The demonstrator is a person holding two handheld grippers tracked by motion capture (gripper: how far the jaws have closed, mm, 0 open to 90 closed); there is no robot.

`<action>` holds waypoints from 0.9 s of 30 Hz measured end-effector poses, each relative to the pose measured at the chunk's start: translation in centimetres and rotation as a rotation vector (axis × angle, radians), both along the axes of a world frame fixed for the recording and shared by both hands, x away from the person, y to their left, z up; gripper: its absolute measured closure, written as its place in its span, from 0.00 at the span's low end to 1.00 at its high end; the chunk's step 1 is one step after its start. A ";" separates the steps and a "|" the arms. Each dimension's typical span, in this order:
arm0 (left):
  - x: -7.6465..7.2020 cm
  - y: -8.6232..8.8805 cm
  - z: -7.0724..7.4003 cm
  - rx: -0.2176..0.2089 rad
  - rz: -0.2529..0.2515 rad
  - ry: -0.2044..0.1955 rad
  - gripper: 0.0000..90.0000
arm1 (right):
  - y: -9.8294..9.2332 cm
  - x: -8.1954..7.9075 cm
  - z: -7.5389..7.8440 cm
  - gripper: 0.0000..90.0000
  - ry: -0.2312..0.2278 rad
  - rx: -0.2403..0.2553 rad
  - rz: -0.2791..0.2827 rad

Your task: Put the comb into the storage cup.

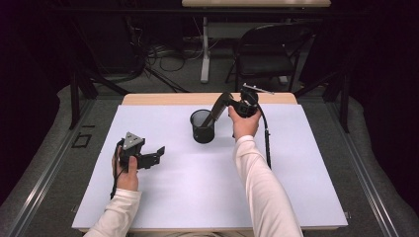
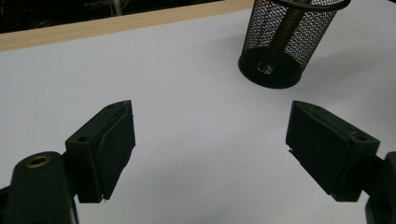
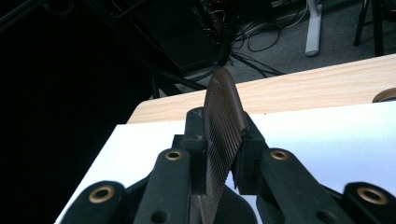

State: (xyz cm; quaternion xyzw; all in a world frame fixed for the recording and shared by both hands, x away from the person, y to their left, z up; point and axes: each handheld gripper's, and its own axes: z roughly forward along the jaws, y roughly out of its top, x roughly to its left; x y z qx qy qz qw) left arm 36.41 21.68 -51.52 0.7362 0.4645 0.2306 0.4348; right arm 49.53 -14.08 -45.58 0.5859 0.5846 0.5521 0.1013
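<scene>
A person seated at the bottom edge of the high view works two hand-held grippers over a white table (image 1: pixel 207 192). At upper centre of that view the right gripper (image 1: pixel 221 102) slants down toward the rim of a black mesh cup (image 1: pixel 202 126), which stands upright on the white surface just left of the right hand (image 1: pixel 245 121). Between the jaws sits a flat brown comb (image 3: pixel 225 126) — in the right gripper view it rises on edge at centre frame, its fine teeth facing left and its rounded end pointing up toward the wooden table edge. The left pad lies against the comb; a thin gap shows at the right pad, so whether the pinch is firm cannot be told. In the left gripper view the comb's lower end shows through the mesh at upper right, inside the cup.

At lower left of the high view the left gripper (image 1: pixel 159 154) lies low over the table in the left hand (image 1: pixel 127 174), well apart from the cup. Its jaws stand spread wide with nothing between them — bare white surface fills the gap in the left gripper view.
</scene>
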 end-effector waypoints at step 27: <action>0.1 0.0 0.0 0.002 0.000 0.001 0.18 | 0.5 -0.4 0.1 0.56 -0.010 -0.049 0.015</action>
